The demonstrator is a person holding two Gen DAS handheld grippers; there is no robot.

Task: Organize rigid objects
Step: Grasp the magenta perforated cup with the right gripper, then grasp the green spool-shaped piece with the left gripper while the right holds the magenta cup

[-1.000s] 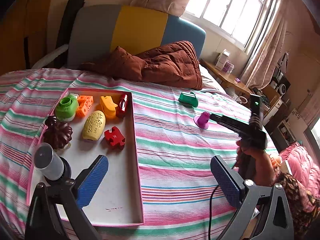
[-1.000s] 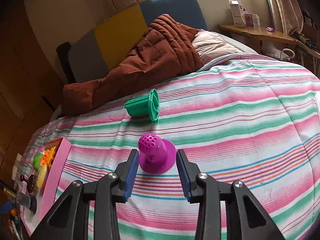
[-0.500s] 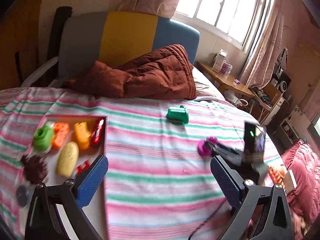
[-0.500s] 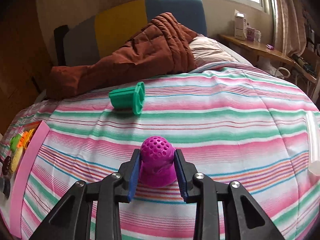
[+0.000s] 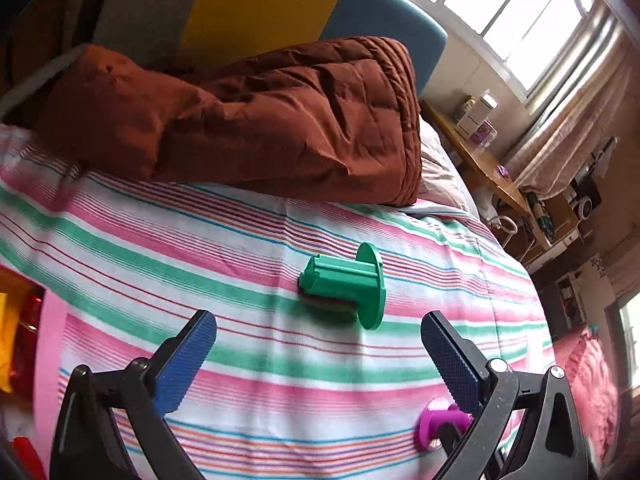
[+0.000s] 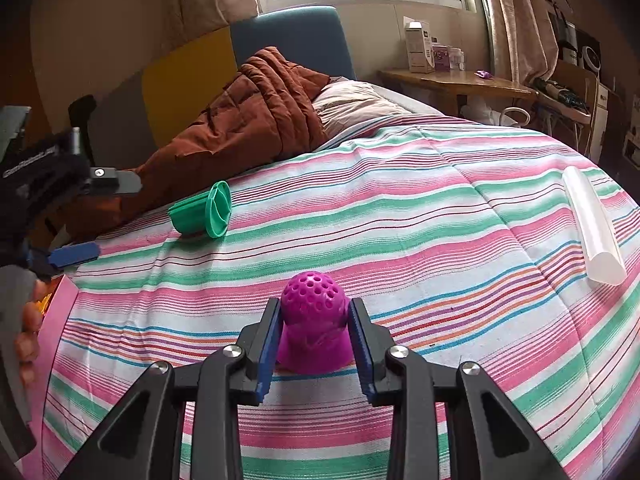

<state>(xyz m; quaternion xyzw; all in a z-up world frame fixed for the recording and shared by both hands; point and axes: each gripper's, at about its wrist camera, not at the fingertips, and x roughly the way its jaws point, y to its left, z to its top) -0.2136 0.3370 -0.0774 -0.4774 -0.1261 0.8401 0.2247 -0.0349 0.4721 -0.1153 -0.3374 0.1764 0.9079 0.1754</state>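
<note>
A purple dome-topped piece with small holes (image 6: 314,316) stands on the striped bedspread, and my right gripper (image 6: 314,322) is shut on it, a blue pad pressing each side. A green flanged piece (image 5: 344,284) lies on its side just beyond my left gripper (image 5: 316,332), which is open with nothing between its fingers. In the right wrist view the green piece (image 6: 204,210) lies at the far left, with the left gripper's blue pad (image 6: 76,254) near it. The purple piece (image 5: 438,424) shows low right in the left wrist view, partly hidden behind a finger.
The pink tray's rim (image 5: 48,344) with toys in it sits at the left edge, also the tray rim (image 6: 60,308). A brown quilt (image 5: 260,120) is heaped at the head of the bed. A white tube (image 6: 596,224) lies to the right. A person's hand (image 6: 28,320) holds the left gripper.
My left gripper swung right from above the tray to just short of the green piece. My right gripper moved in and shut on the purple piece.
</note>
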